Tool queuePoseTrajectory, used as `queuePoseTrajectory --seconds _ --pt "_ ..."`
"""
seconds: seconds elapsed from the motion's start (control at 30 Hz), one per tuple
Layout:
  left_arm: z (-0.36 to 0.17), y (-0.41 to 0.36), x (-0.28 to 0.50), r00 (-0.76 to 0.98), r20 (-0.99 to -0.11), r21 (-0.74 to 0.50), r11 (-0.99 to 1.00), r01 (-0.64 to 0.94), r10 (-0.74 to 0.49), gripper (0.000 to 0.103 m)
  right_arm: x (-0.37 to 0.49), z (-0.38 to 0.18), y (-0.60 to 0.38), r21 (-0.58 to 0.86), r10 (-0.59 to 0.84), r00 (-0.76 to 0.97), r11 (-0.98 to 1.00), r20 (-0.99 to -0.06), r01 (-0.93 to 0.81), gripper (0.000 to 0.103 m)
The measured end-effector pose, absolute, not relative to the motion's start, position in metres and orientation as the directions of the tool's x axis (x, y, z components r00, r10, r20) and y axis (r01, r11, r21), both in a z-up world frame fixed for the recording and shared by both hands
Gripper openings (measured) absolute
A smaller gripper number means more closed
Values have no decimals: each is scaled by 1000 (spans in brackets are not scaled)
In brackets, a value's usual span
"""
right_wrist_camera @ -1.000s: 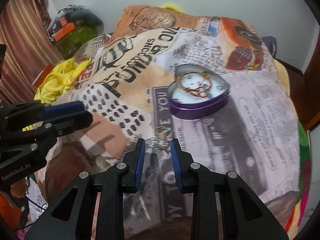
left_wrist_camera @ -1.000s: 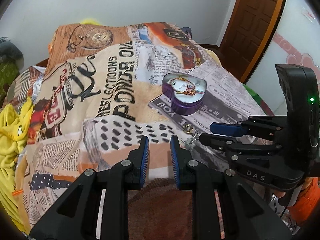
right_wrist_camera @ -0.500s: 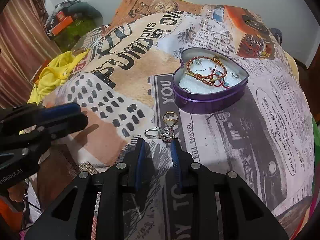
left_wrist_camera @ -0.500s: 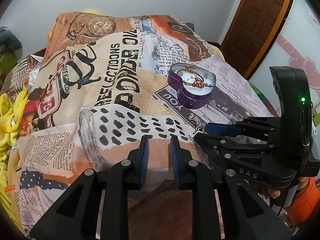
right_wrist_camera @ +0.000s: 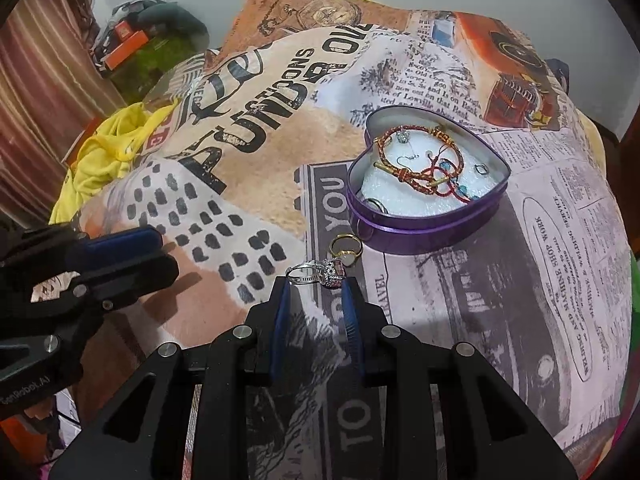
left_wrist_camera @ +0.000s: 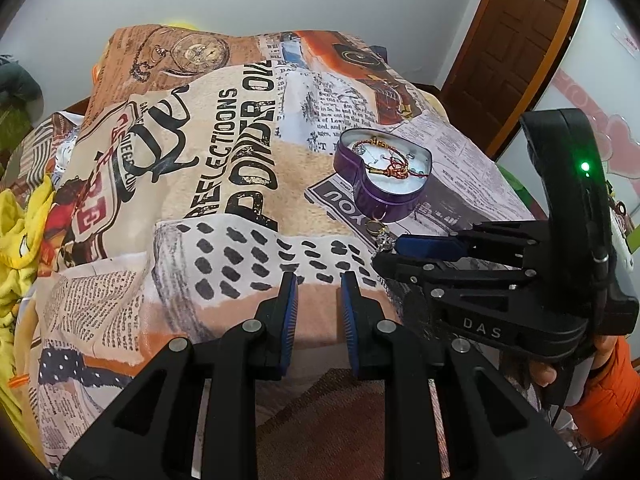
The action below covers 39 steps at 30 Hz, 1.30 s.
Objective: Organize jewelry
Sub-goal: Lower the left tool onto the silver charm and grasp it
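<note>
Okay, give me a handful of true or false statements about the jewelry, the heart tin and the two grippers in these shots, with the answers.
1. The purple heart-shaped tin has no lid on it. True.
2. The silver ring lies inside the tin. False: it lies on the blanket, just ahead of the right gripper.
3. A red and gold braided bracelet lies in the tin. True.
4. The left gripper holds the gold ring. False: its jaws are empty, and the gold ring lies on the blanket between the silver ring and the tin.
5. The right gripper's jaws are clamped on the silver ring. False: they stand apart, the ring at their tips.
</note>
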State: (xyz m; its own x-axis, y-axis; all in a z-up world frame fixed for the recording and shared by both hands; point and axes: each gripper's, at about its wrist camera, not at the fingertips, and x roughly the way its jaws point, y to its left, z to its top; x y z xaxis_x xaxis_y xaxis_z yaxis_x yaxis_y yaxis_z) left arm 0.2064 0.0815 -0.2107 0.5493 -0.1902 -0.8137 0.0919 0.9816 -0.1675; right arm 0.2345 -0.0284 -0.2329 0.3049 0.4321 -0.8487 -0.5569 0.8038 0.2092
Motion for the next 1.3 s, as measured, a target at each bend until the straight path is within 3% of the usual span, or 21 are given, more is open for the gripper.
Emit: queuePoseTrajectory --seconds 0.23,0.3,0.33,0.6,0.67,0.77,0.83,1.2,1.3 --pt "-212 81 211 547 -815 -167 981 93 -191 21 234 -231 -21 195 443 322 790 -837 -581 23" --pt "-212 79 212 547 -815 -169 981 95 -193 21 232 -230 -21 173 434 336 790 -836 -588 10" --pt "-211 77 213 546 -814 -169 981 99 -196 21 231 -229 -20 170 433 335 787 -837 -592 9" --pt "-213 55 227 520 -825 -166 974 151 -221 21 227 -219 -40 111 388 388 812 -836 -573 9" --pt "-217 47 234 506 -834 -162 974 159 -221 21 228 -217 -50 109 375 387 822 -842 -559 12" --pt "-222 35 243 491 -847 -136 976 170 -204 22 229 -214 -64 101 357 408 842 -840 -530 28" --pt "-226 28 250 483 -855 -117 977 176 -189 32 229 -210 -73 101 357 427 851 -831 -515 36" --pt "-247 11 268 463 -877 -55 983 173 -131 33 232 -205 -96 130 374 454 866 -809 -483 37" --pt "-247 11 268 478 -872 -34 986 164 -110 22 234 -208 -97 139 379 448 866 -810 -480 37"
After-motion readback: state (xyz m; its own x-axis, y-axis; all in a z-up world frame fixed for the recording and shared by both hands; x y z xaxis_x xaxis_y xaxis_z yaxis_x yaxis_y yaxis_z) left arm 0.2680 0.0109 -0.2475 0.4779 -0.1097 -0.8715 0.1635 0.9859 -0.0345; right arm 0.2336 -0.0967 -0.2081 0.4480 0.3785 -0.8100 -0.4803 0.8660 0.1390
